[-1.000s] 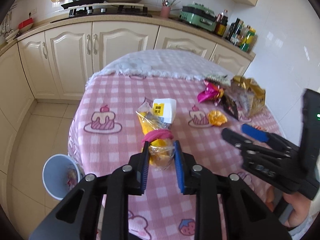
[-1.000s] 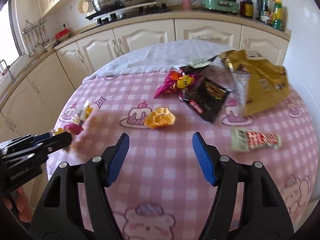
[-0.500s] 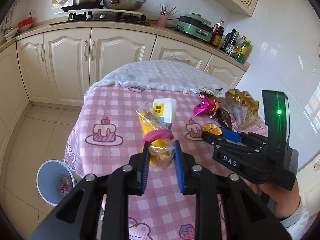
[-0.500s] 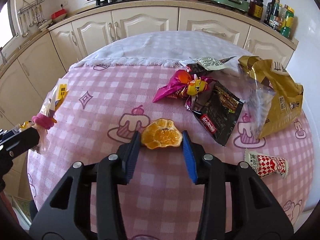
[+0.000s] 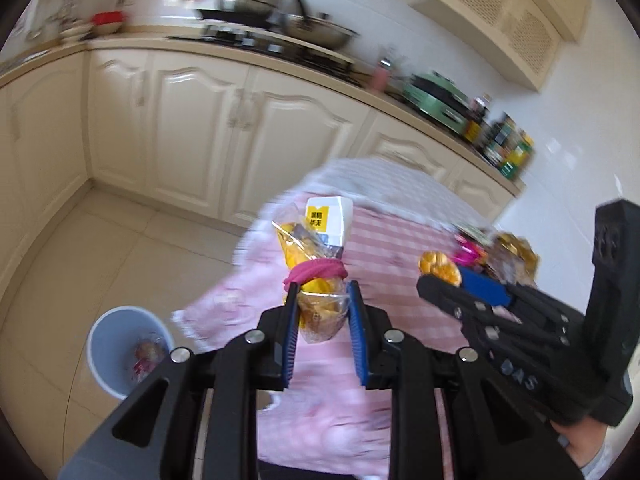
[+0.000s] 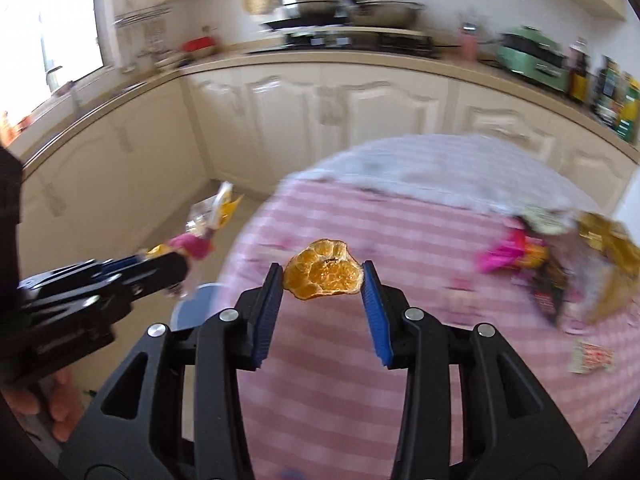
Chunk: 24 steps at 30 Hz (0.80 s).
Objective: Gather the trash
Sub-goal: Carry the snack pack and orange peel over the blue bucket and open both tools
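Half a second ago the orange peel (image 6: pixel 323 270) lay on the pink checked counter (image 6: pixel 360 360) between the blue pads of the right gripper (image 6: pixel 322 280); now it is off the cloth, pinched at both sides by that gripper's fingers (image 6: pixel 267 312), which have closed to the peel's width. Both views have swung left and blurred, and more floor shows.

The left gripper (image 5: pixel 322 312) is still clamped on one clear snack bag (image 5: pixel 320 308) tied with a pink band (image 5: pixel 316 274); the bag's lower part sits between the fingers (image 5: pixel 292 332) and its neck and a white-and-yellow label stick out beyond the tips.

There is one light blue trash bin (image 5: pixel 120 344) on the floor, below and left of the left fingers, with some wrappers inside. In the right wrist view the bin's rim shows just left of the right fingers, partly hidden by the left gripper.

On the counter, right of the right fingers, lie one pink wrapper (image 6: pixel 508 254), one dark packet (image 6: pixel 550 292), one gold bag (image 6: pixel 612 256) and one red-and-white checked wrapper (image 6: pixel 592 356); blur hides finer detail.
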{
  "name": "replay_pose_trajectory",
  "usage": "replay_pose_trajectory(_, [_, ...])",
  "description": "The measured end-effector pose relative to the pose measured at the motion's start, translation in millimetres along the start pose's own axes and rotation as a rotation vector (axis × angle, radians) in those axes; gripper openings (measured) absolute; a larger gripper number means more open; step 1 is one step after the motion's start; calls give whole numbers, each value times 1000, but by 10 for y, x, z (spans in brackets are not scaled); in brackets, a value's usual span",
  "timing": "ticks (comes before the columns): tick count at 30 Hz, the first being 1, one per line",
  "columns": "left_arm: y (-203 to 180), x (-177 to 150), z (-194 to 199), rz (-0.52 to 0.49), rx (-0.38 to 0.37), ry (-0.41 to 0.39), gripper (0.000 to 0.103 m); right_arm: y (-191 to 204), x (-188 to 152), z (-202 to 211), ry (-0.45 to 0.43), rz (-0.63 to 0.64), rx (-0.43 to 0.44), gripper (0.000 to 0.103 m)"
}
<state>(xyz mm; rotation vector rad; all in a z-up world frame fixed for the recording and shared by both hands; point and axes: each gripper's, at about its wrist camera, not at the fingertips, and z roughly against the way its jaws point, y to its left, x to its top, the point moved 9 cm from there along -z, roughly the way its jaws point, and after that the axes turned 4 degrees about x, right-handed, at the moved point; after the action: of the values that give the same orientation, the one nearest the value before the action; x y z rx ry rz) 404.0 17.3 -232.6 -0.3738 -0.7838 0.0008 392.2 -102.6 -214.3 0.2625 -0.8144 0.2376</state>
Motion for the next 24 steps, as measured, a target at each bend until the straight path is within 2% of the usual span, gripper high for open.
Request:
replay_pose_trajectory(6, [1052, -80, 38, 132, 119, 10, 22, 980, -76, -630, 65, 84, 131, 39])
replay_pose_trajectory(9, [1624, -215, -53, 194, 189, 43, 22, 1373, -219, -1070, 126, 113, 174, 39])
replay_pose_trajectory(12, [2060, -394, -237, 248, 223, 92, 22, 1652, -408, -1514, 190, 135, 196, 39])
replay_pose_trajectory(16, [2518, -645, -570, 306, 249, 170, 22, 1834, -691, -2143, 284, 138, 198, 39])
replay_pose_trajectory(21, [2956, -897, -1083, 379, 255, 266, 22, 1813, -964, -2703, 378, 115, 184, 39])
replay_pose_trajectory(24, [3142, -886, -1297, 405, 251, 276, 24, 1758, -1054, -2931, 414, 100, 176, 39])
